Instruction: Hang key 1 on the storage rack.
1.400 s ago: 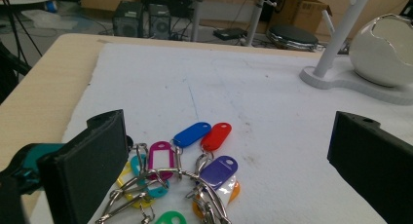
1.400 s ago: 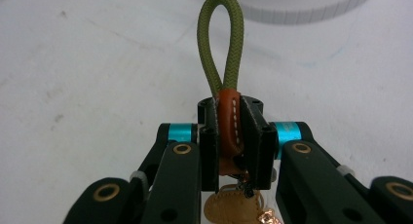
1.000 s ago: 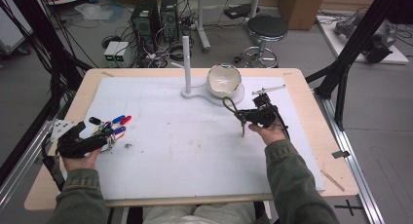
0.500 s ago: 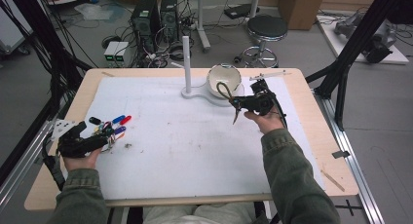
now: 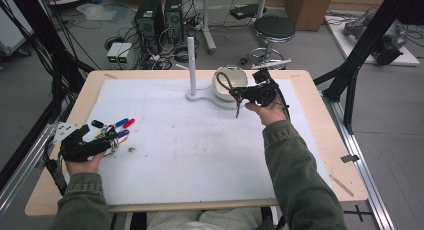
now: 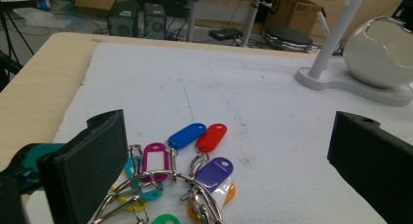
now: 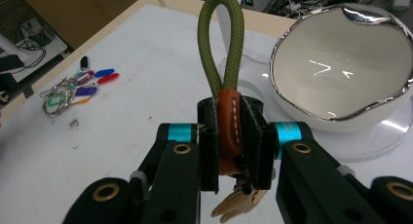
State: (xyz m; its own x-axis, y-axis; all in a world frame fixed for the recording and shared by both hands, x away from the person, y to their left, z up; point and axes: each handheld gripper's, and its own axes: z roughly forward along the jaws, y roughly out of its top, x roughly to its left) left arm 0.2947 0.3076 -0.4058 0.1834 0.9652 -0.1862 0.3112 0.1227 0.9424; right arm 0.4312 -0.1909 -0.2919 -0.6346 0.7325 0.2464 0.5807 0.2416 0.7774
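**Strap carried up to the bowl**

The right gripper (image 5: 239, 93) has moved up from the mat (image 5: 200, 155) and now hangs beside the white bowl (image 7: 341, 68). Its jaws are shut tight on the green strap (image 7: 223, 44), loop up, so dropping it in or hanging it looks close. The left gripper (image 5: 107, 141) stays wide open, holding nothing, by the keys (image 6: 185, 170).

1. A grey floor (image 5: 320, 45) lies beyond the table.
2. Two black computer towers (image 5: 160, 17) stand amid tangled cables.
3. A round black stool (image 5: 274, 29) stands nearby.
4. Black frame struts (image 5: 367, 40) flank the table.
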